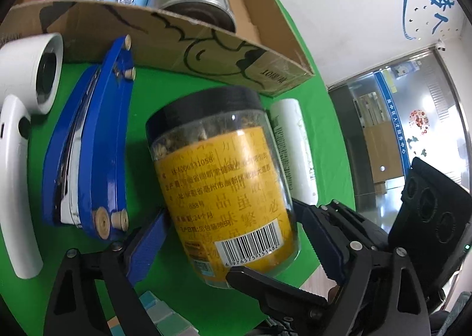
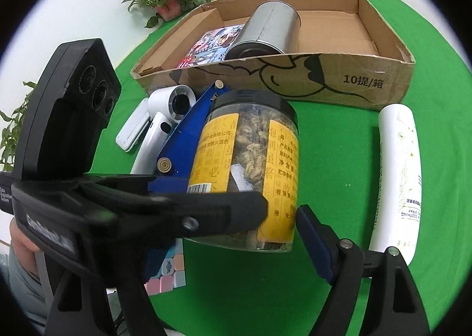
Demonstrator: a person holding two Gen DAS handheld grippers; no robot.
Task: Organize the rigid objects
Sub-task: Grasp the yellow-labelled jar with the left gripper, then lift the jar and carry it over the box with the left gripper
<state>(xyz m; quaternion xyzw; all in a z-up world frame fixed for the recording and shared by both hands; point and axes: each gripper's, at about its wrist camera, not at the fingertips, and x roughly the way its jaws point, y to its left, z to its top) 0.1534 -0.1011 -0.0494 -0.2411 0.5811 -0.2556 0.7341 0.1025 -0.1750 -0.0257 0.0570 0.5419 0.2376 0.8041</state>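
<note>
Jar (image 1: 224, 185) sits mid-frame, clamped by my left tool (image 1: 233, 235); my right tool (image 2: 224, 235) gapes around it, its left finger hidden.

Bright even indoor light, soft shadows, fisheye edge warping, black corners

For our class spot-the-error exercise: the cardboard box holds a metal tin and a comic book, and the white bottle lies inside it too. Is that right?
Not quite. The white bottle lies outside the box, on the green cloth in front of it, as the right wrist view shows. The tin and comic book are indeed in the box.
</note>
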